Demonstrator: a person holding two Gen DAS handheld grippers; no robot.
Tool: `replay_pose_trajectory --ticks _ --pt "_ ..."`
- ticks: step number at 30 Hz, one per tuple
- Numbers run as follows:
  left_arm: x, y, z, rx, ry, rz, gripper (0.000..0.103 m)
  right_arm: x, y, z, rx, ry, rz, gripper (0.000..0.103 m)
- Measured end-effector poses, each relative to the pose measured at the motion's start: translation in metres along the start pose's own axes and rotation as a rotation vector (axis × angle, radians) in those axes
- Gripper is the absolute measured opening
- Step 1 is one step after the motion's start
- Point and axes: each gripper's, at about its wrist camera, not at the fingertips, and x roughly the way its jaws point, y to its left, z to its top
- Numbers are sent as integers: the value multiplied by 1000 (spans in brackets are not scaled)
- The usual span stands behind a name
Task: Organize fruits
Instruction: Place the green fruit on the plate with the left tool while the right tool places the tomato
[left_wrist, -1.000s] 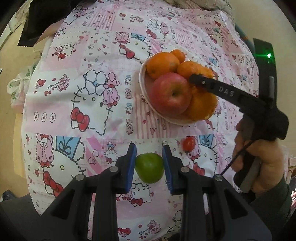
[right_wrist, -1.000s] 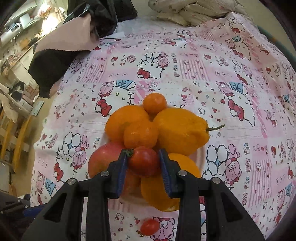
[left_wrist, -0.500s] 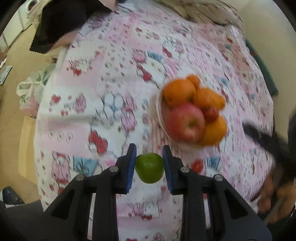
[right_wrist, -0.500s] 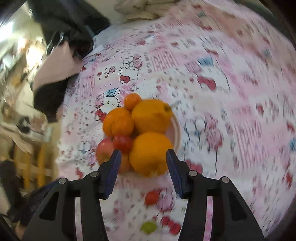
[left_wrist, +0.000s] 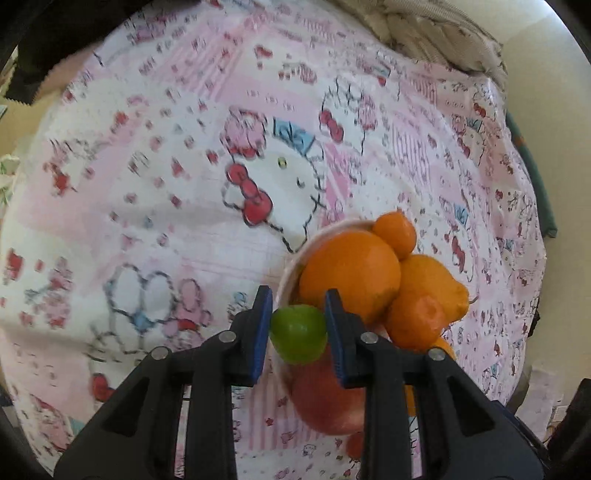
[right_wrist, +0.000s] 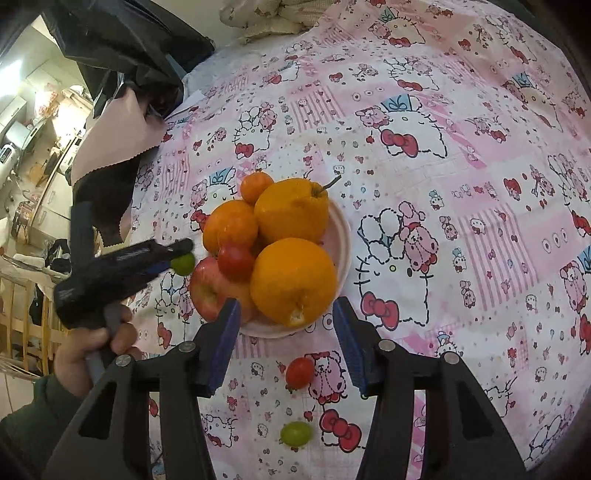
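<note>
My left gripper (left_wrist: 298, 328) is shut on a small green fruit (left_wrist: 298, 333) and holds it over the near rim of the pink plate (left_wrist: 286, 277). The plate (right_wrist: 341, 236) is piled with oranges (right_wrist: 293, 282), a red apple (right_wrist: 207, 288) and a red cherry tomato (right_wrist: 235, 261). The left gripper (right_wrist: 183, 254) with the green fruit (right_wrist: 183, 263) shows at the plate's left in the right wrist view. My right gripper (right_wrist: 284, 343) is open and empty, just in front of the plate. A red tomato (right_wrist: 299, 373) and a green grape (right_wrist: 295, 434) lie on the cloth near it.
The table carries a pink Hello Kitty cloth (right_wrist: 461, 184). Dark and pink fabric (right_wrist: 122, 122) lies at the far left edge. A folded beige cloth (left_wrist: 436, 37) lies at the far end. The table edge drops off at the left.
My left gripper carried the green fruit up from the cloth to the plate. My right gripper let the red tomato go on the pile, opened and drew back.
</note>
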Motion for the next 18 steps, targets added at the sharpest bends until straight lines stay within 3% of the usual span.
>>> replay_pose_trajectory --ticks 5,8,10,14,18 --pt "6 -4 -6 -9 -25 36 27 0 2 2 -18 -2 -4 54" --pt "6 3 -6 -38 -12 65 50 2 4 3 -26 3 -2 55" --pt "9 13 -6 -82 10 24 57 3 6 3 -33 5 -2 54" --pt "2 18 -8 -78 5 26 57 2 11 1 -61 1 -15 54" --pt "-22 10 -15 -4 -26 53 58 0 11 1 -73 -8 -37 54"
